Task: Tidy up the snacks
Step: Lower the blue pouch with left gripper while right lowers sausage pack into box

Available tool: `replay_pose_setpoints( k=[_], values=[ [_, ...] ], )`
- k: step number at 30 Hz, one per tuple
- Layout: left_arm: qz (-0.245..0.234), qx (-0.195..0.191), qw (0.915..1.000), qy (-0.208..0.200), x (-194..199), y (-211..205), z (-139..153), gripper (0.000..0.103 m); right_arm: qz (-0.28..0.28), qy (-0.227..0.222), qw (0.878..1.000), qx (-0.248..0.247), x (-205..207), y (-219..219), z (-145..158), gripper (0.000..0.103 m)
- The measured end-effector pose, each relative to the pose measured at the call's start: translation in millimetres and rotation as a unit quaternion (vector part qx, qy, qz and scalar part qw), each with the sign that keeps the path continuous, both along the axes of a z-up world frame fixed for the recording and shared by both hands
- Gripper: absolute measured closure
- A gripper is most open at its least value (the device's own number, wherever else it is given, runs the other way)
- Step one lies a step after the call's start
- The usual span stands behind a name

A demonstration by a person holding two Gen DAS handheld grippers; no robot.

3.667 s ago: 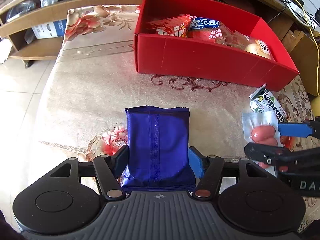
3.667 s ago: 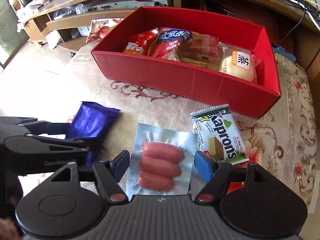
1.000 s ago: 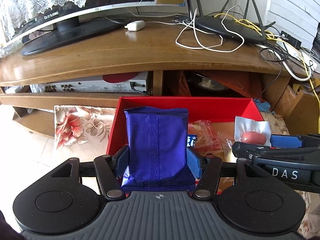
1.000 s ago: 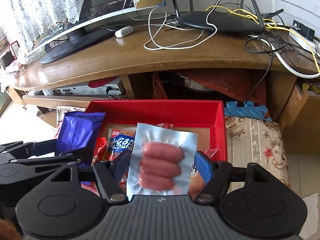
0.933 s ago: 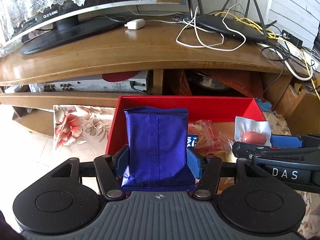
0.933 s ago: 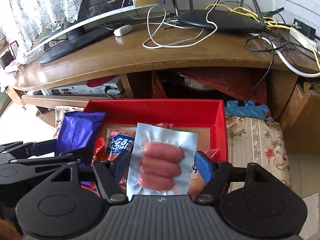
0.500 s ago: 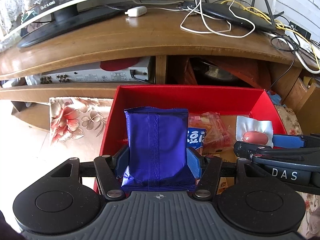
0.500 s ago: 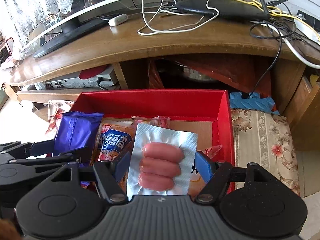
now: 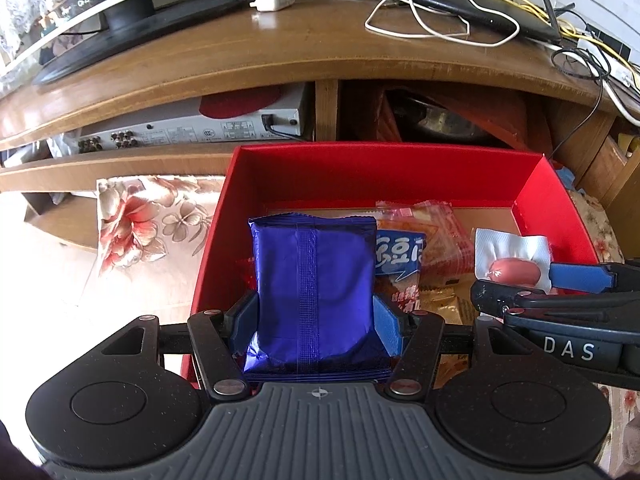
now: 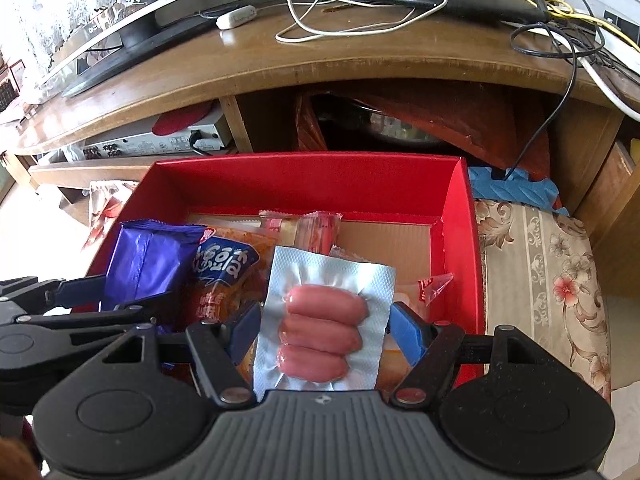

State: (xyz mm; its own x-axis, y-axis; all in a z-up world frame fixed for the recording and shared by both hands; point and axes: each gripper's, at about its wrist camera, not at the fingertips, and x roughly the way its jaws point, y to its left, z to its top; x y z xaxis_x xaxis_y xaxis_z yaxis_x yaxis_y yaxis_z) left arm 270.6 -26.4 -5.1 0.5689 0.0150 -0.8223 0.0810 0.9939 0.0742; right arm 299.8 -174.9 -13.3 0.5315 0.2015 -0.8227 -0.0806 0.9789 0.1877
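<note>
My left gripper is shut on a shiny blue snack packet, held upright over the left end of the red box. My right gripper is shut on a clear vacuum pack of sausages, over the right half of the red box. Each gripper shows in the other's view: the blue packet at the left, the sausage pack at the right. Several snack bags lie in the box, among them a blue-and-orange bag. The box's near wall is hidden behind the grippers.
The box sits on a flower-patterned cloth. Behind it stands a wooden TV stand with a silver player on its shelf, a TV base, a router and loose cables. A blue foam piece lies right of the box.
Both grippers have sunk toward the red box with their packs; the box now fills more of each view and the stand's top has slid upward. Neither grip has altered.
</note>
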Motion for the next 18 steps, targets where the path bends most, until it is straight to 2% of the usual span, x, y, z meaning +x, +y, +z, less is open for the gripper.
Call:
replay_pose_setpoints(
  k=[18],
  values=[
    [0.001, 0.001, 1.0000, 0.007, -1.0, 2.9, -1.9, 0.035, 0.006, -0.002, 1.000, -0.016, -3.8, 3.7, -0.9, 0.033]
  ],
)
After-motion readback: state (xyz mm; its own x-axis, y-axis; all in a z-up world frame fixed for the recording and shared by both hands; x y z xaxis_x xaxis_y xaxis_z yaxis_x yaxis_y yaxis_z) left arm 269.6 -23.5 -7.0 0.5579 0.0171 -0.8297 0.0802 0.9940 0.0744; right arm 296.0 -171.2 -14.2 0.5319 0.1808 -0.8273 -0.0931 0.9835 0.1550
